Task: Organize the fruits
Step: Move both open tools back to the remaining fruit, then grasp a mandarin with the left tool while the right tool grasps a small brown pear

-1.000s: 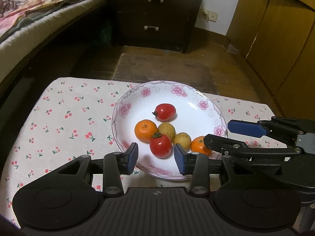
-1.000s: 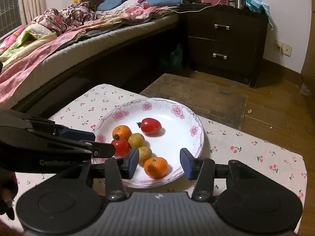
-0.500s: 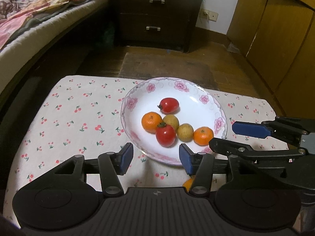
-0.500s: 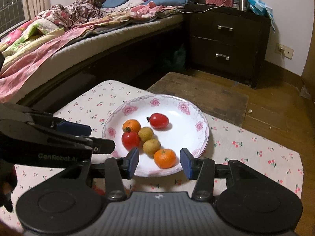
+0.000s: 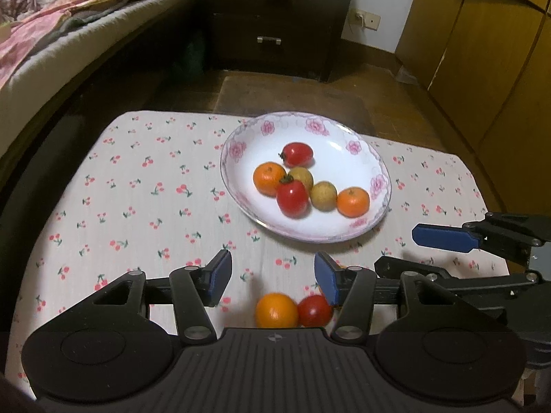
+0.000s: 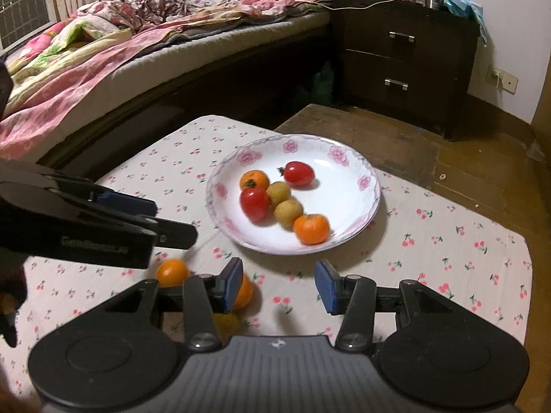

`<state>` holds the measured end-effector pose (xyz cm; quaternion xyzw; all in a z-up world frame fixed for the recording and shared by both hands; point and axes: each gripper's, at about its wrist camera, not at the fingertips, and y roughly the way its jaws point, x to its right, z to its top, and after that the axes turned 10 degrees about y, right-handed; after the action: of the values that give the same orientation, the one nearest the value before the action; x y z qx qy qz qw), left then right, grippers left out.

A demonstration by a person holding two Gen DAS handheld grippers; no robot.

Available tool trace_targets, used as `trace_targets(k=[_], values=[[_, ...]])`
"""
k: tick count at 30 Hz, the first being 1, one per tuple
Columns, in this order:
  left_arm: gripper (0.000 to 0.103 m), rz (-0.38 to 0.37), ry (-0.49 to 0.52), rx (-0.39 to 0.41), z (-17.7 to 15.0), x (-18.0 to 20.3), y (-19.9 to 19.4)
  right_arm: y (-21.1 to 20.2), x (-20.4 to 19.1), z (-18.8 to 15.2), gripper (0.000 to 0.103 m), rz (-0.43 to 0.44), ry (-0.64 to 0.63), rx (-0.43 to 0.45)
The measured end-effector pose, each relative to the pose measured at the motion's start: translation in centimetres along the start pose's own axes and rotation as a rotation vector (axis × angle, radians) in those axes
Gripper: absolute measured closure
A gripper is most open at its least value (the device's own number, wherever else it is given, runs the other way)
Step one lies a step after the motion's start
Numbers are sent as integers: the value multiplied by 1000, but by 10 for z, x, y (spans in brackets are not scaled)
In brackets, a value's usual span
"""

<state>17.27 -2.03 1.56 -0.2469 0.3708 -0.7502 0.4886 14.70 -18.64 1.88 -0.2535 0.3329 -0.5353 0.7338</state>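
A white plate with pink flowers sits on the cherry-print cloth. It holds two tomatoes, two oranges and two yellow-brown fruits. My left gripper hovers open in front of the plate with nothing between its pads. Under it, a loose orange and a loose tomato lie on the cloth. My right gripper is open and empty, in front of the plate to the right of the left one. A loose orange, a second orange half hidden by its left finger and a yellowish fruit lie by it.
The cloth-covered table ends just past the plate. Beyond it lie a wooden floor, a dark two-drawer nightstand, and a bed with pink bedding at the left. Wooden cabinet doors stand at the right.
Both grippers have drawn back from the plate toward the near side of the table. The left jaws have widened. Loose fruits on the cloth have come into view under them.
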Motion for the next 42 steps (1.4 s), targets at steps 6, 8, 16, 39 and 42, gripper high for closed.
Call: trace_targets(k=[6, 8, 16, 39, 42], values=[[42, -16, -35, -11, -8, -5, -4, -2, -5, -11, 51, 15, -4, -25], [42, -17, -37, -15, -11, -6, -5, -2, -9, -15, 51, 21, -10, -32], [42, -27, -44, -22, -13, -7, -4, 6, -23, -27, 51, 47, -47, -72], [40, -36, -81, -87, -18, -8, 13, 26, -27, -33, 70, 46, -98, -107], [40, -32, -87, -87, -19, -9, 12, 26, -26, -33, 71, 48, -94, -109]])
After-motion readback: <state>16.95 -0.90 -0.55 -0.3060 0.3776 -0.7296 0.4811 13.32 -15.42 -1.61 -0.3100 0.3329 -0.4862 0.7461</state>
